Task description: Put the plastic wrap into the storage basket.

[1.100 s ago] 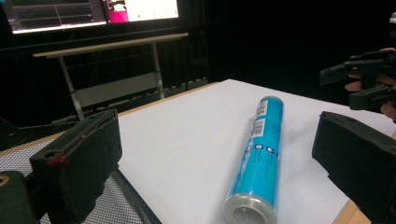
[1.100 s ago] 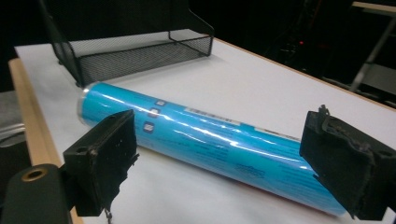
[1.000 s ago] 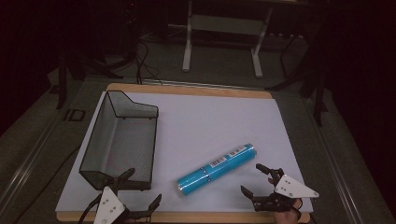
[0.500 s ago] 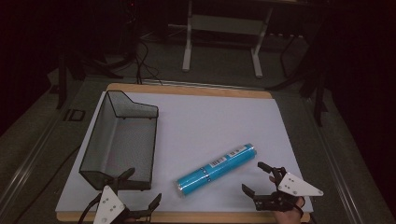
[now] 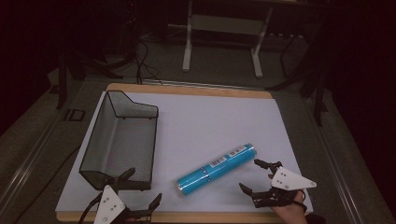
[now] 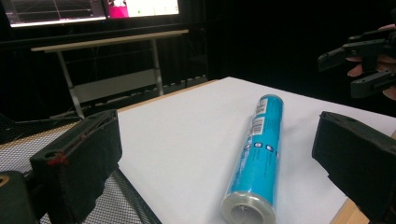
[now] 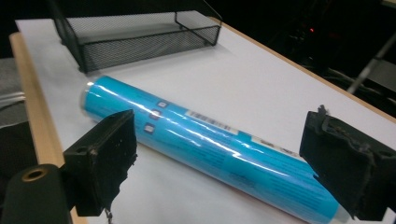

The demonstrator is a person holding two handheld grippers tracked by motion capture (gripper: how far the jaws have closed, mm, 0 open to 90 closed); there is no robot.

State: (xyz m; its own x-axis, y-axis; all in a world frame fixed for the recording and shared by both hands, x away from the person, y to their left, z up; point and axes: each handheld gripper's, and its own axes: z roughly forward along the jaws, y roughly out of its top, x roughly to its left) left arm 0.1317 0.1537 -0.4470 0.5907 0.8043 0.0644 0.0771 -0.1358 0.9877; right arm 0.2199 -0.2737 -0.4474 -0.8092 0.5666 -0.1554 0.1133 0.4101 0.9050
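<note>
A blue tube (image 5: 217,170) lies slantwise on the white sheet (image 5: 219,121), near its front edge. My right gripper (image 5: 250,174) stands open just off the tube's right end. Its jaws have just been closing a little with nothing between them. In the right gripper view the tube (image 7: 210,144) lies across the table just ahead of the right gripper (image 7: 222,121). My left gripper (image 5: 144,185) is open at the front corner of the black mesh tray (image 5: 121,140). In the left gripper view the tube (image 6: 257,154) points away, right of the left gripper (image 6: 219,123).
The sheet rests on a wooden board (image 5: 187,88) whose front edge (image 5: 210,217) runs under both grippers. The mesh tray (image 7: 135,35) holds nothing. A white desk frame (image 5: 222,28) and cables (image 5: 140,56) stand on the floor beyond. Lit screens (image 6: 93,9) glow behind.
The right gripper has shifted slightly by the tube's right end. The tube, the tray and the left gripper have not moved.
</note>
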